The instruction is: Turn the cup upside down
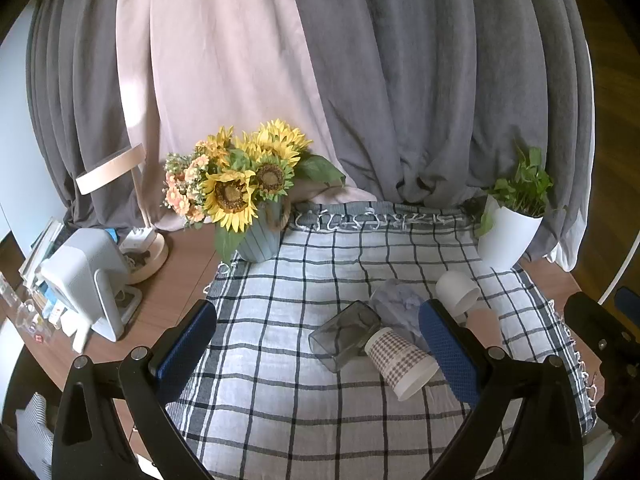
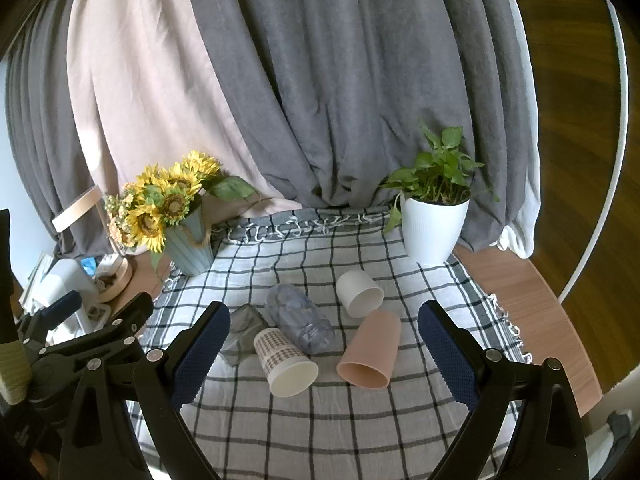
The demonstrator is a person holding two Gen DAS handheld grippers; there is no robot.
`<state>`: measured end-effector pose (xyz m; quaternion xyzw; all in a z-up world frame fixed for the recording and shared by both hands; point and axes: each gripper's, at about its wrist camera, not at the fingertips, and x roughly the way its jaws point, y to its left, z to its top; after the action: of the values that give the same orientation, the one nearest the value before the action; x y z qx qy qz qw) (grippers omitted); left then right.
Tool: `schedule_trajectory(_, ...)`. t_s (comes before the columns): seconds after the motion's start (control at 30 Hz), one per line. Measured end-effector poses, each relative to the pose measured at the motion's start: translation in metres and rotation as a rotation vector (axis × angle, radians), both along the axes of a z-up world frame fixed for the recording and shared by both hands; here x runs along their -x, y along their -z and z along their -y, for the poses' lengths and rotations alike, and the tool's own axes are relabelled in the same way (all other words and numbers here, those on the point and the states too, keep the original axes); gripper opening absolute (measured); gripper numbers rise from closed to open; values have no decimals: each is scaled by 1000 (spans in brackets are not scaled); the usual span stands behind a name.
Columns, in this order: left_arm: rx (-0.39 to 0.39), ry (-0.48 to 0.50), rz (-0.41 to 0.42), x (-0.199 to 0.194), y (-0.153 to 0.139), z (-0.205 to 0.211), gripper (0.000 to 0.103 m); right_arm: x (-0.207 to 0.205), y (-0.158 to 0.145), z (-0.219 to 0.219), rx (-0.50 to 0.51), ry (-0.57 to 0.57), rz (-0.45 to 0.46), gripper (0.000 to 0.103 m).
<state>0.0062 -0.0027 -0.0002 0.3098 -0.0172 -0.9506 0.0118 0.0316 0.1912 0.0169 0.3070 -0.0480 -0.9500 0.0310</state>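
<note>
Several cups lie on their sides on the checked cloth (image 2: 320, 420). A houndstooth paper cup (image 2: 285, 362) (image 1: 400, 362), a pink cup (image 2: 370, 350), a white cup (image 2: 360, 293) (image 1: 457, 288), a clear patterned cup (image 2: 300, 318) (image 1: 396, 302) and a dark glass cup (image 2: 243, 330) (image 1: 344, 334). My right gripper (image 2: 322, 350) is open and empty, held above the cups. My left gripper (image 1: 320, 346) is open and empty, above the glass and houndstooth cups; its right finger hides most of the pink cup (image 1: 486, 322).
A sunflower vase (image 2: 188, 248) (image 1: 256, 236) stands at the cloth's back left, a white potted plant (image 2: 432, 228) (image 1: 508, 236) at the back right. Grey and pink curtains hang behind. A small white device (image 1: 86, 276) and lamp base sit on the wooden table at left.
</note>
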Motion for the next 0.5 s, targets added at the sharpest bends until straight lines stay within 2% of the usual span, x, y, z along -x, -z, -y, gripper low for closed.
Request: schedule_trajectory(0.5, 5, -1, 3, 0, 1, 0, 103, 0, 1, -1, -4, 0, -1, 95)
